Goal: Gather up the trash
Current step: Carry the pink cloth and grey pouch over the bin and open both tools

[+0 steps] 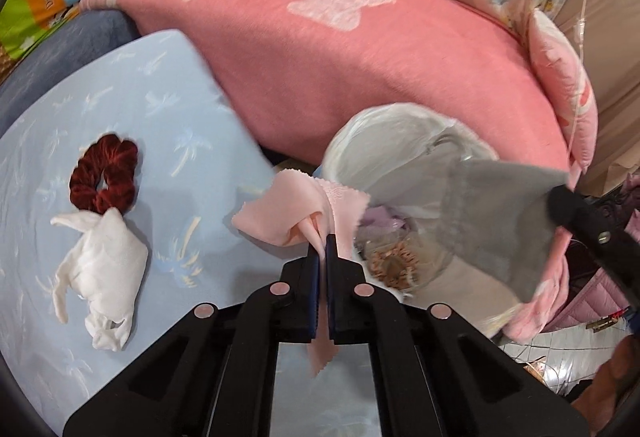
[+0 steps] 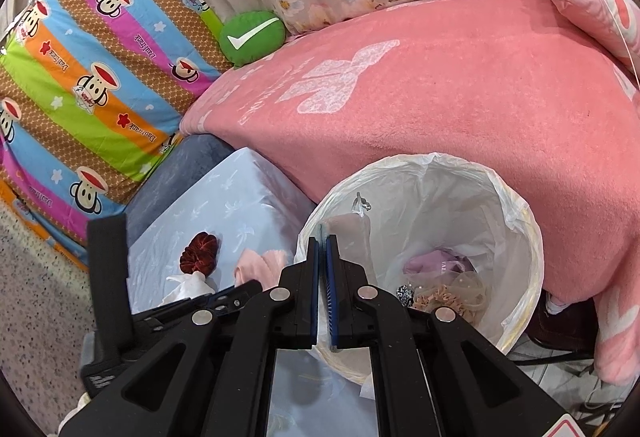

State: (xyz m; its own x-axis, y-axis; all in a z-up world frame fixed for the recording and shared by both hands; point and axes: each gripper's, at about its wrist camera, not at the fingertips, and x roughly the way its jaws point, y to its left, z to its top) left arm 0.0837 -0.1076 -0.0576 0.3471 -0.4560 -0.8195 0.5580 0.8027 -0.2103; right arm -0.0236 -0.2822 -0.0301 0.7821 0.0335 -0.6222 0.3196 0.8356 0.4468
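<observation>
A pink cloth [image 1: 298, 215] sits pinched between the blue-padded fingers of the left gripper [image 1: 323, 251], which are closed on it: a fold sticks up past the fingertips, the rest fans out to either side, and a strip hangs down behind the pads. The cloth is held at the edge of the light blue palm-print table cover [image 1: 120, 97], just beside the trash bin [image 2: 516, 237].

The right gripper [image 2: 322, 245] has its fingers together on a grey cloth [image 2: 348, 237], clamped at the cloth's upper corner. The cloth hangs inside the bin's near rim, against the white plastic liner [image 2: 440, 189]. In the left wrist view the same grey cloth [image 1: 500, 221] spreads over the bin mouth.

In the bottom of the bin lie a lilac scrap [image 2: 432, 263] and a beige frilled piece [image 2: 436, 297].

On the table cover, a dark red scrunchie [image 1: 105, 175] touches a crumpled white tissue [image 1: 102, 269], both well apart from the left gripper. A pink blanket [image 1: 360, 77] lies behind.
</observation>
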